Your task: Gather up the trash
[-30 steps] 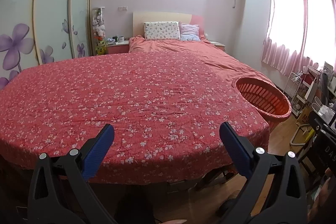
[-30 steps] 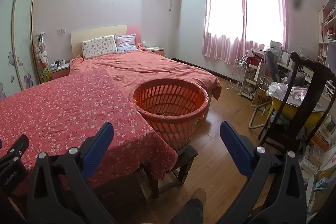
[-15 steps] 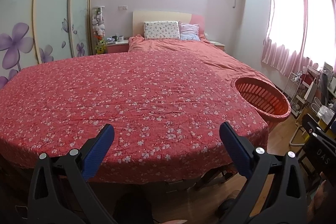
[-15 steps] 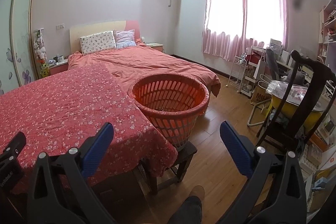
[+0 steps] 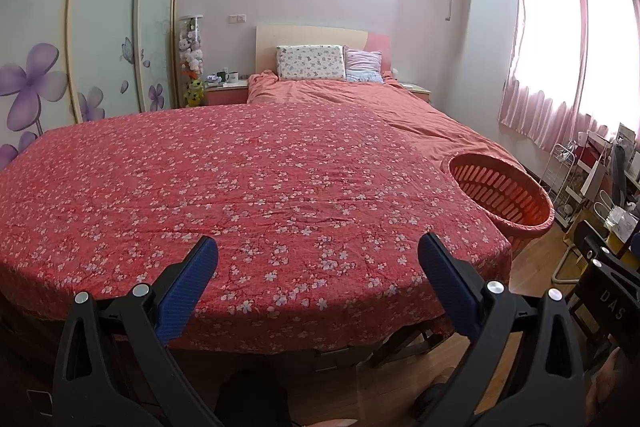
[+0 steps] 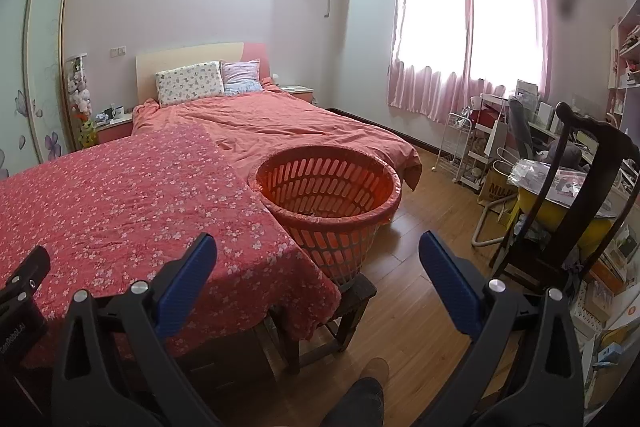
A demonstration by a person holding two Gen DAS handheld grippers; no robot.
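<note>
A table under a red flowered cloth fills the left wrist view, and I see no loose trash on it. An orange slatted basket stands at its right corner, and in the right wrist view the basket rests on a dark wooden stool. Something dark lies at its bottom; I cannot tell what. My left gripper hangs open above the cloth's near edge, holding nothing. My right gripper is open too, short of the basket and over the cloth's corner.
Behind the table is a bed with pillows. Wardrobe doors line the left wall. A dark wooden chair and a cluttered desk crowd the right. Wooden floor lies beyond the basket. A person's shoe shows below.
Both views have shifted only slightly; the basket sits a little higher in the right view than a second ago. Both grippers stay open and hold nothing.
</note>
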